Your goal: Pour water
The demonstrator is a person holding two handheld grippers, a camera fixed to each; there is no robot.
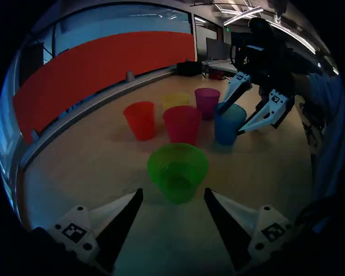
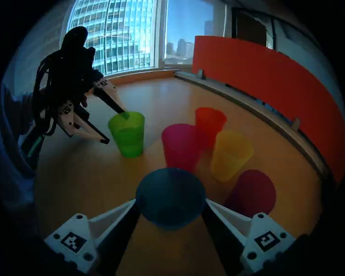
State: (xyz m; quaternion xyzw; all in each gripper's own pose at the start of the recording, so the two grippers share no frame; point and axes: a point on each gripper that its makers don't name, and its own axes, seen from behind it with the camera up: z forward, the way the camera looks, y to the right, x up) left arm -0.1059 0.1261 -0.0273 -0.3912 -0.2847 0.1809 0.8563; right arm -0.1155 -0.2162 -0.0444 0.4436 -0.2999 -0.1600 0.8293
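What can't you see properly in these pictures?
Left gripper view: the yellow cup is mostly hidden behind the pink cup.
Right gripper view: the blue cup is too dark inside to show any water.
Right gripper view: whether the right claw really squeezes that cup is unclear.

The left gripper (image 1: 172,191) and right gripper (image 2: 169,202) have white fingers (image 1: 106,215), black inner faces, square black-and-white markers (image 1: 75,232).
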